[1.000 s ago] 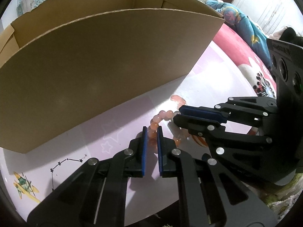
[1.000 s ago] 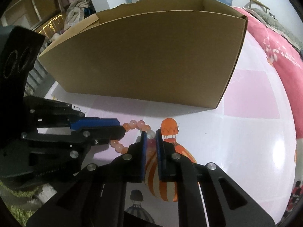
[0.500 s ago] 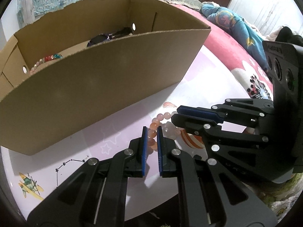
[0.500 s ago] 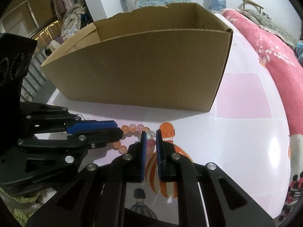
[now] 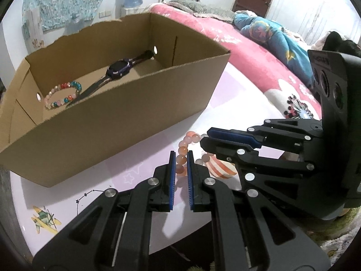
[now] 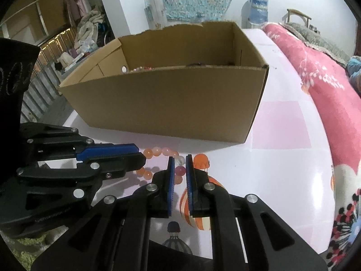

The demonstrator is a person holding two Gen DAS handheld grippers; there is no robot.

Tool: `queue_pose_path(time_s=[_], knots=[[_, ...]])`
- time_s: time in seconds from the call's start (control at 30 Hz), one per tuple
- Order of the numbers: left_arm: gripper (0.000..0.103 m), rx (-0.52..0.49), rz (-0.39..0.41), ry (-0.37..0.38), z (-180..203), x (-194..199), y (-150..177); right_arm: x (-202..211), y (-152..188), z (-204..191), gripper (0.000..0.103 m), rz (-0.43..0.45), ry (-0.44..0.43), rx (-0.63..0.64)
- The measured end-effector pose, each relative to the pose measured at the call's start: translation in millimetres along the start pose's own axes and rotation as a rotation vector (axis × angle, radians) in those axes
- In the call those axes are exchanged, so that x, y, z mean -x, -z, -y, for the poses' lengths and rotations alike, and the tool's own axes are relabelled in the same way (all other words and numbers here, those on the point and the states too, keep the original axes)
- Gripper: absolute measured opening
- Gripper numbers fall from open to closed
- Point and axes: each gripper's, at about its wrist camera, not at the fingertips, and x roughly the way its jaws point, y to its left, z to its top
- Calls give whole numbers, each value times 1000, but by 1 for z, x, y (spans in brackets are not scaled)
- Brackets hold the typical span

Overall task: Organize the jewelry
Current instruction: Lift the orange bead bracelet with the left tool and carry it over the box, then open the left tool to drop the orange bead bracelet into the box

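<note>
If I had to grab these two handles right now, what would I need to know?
Left gripper and right gripper are each shut on the orange bead bracelet, holding it between them in front of the cardboard box. Already in the box: a multicolored bead bracelet and a dark watch. Left to do: carry the orange bracelet over the near wall and release it inside.

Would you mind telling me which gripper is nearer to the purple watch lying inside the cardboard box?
Probably the left, narrowly. The left gripper and right gripper both pinch the orange bead bracelet in front of the cardboard box; the purple watch lies inside.
</note>
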Motion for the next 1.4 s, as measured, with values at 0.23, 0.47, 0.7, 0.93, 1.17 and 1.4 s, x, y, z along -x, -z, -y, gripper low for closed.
queue_pose_path(time_s=[0.23, 0.47, 0.7, 0.93, 1.17, 1.4], knots=[[9, -43, 109, 9, 6, 42, -10, 47, -21, -13, 10, 120, 13, 35], [9, -87, 245, 22, 0, 81, -50, 79, -66, -13, 10, 259, 21, 88], [9, -8, 160, 69, -31, 29, -104, 32, -112, 21, 10, 173, 3, 77], [28, 91, 33, 81, -62, -24, -115, 1, -128, 55, 20, 106, 0, 34], [30, 147, 108, 81, -82, 5, -96, 22, -116, 79, 23, 165, 3, -57], [85, 192, 296, -156, -114, 87, -66, 12, -106, 102, 60, 104, -112, -205]])
